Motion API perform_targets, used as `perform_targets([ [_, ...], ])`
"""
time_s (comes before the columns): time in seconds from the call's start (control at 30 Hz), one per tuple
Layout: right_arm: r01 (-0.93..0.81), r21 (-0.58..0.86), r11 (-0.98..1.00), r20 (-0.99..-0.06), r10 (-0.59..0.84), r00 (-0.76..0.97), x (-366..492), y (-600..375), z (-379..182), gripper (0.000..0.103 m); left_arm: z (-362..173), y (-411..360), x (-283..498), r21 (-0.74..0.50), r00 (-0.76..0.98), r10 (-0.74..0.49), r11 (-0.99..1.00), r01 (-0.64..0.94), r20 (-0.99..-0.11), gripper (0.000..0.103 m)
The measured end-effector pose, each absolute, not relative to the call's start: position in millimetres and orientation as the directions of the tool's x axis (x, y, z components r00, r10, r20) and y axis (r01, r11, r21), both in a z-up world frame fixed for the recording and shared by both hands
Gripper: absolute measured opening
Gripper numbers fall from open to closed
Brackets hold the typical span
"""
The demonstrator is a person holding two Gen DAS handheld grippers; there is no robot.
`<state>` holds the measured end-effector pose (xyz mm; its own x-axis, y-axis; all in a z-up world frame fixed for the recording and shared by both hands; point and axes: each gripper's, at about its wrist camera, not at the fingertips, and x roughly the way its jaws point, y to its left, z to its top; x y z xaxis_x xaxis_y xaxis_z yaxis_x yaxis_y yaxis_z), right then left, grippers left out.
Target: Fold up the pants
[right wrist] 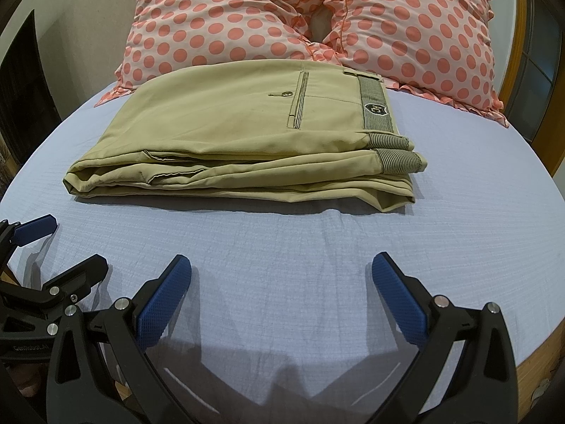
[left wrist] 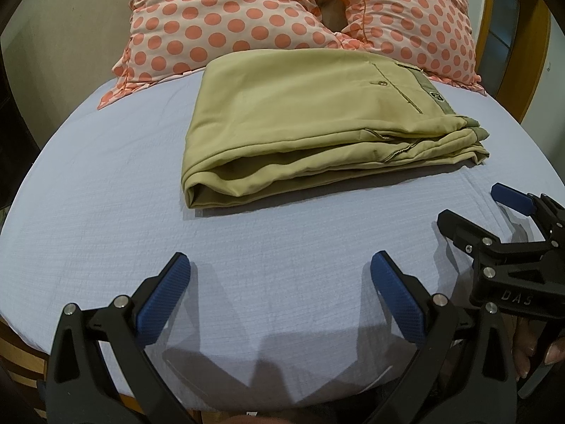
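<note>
Pants folded on sheet, pillows behind, both claws spread.

bed with pale blue textured sheet | two pillows at the head, white with coral dots and frilled edges, side by side | wooden bed frame visible at the edges | plain light wall at left | soft indoor light, shadows on sheet
</note>
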<state>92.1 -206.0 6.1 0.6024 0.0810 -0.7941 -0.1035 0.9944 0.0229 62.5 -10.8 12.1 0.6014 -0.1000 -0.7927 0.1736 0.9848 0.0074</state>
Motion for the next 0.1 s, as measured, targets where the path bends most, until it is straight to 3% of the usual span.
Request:
perform_targets([
  [0.1,-0.103,0.023,0.994,-0.794,0.081,0.603,92.5,-205.8,6.2,0.102,12.7,-10.3,62.8,0.009,0.603,-0.100,0.985,0.175,-0.792,0.101],
])
